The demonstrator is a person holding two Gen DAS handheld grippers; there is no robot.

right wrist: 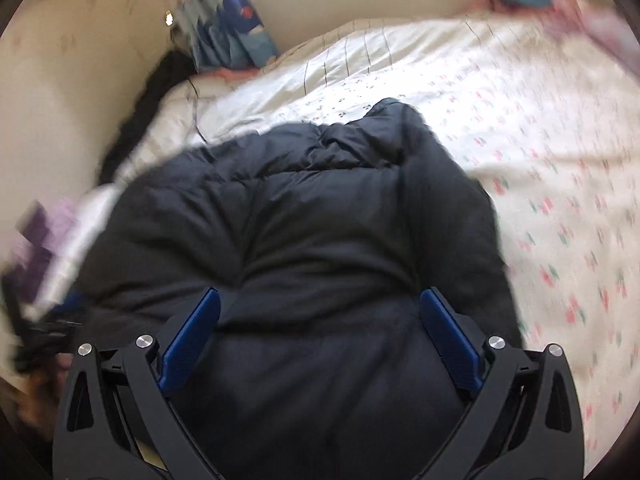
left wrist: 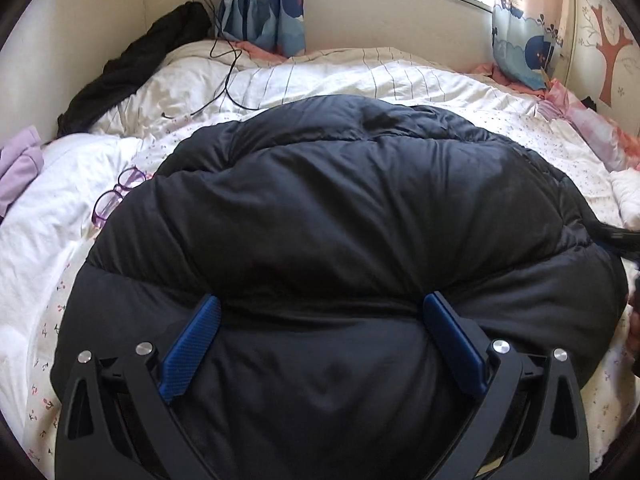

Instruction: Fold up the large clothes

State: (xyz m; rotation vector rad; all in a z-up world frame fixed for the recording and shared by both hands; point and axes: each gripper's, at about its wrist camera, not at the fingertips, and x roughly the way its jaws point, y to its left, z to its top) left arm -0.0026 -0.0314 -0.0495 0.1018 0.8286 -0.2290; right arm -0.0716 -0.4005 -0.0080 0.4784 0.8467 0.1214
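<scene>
On bed [left wrist: 340, 80], black jacket [left wrist: 340, 220] between spread jaws of left gripper [left wrist: 320, 312] and right gripper [right wrist: 320, 308] — glasses [left wrist: 116, 196] only in left view.

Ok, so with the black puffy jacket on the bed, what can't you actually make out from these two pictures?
- Jacket: its near hem is cut off by the bottom edge in both views, and its bulk hides any sleeves.
- Bedding under the jacket: covered by it.
- Glasses: one lens partly tucked behind the jacket's edge, left view.
- Right view: motion blur smears the purple cloth at the left edge.
- Right gripper: only a dark sliver at the left view's right edge.
</scene>
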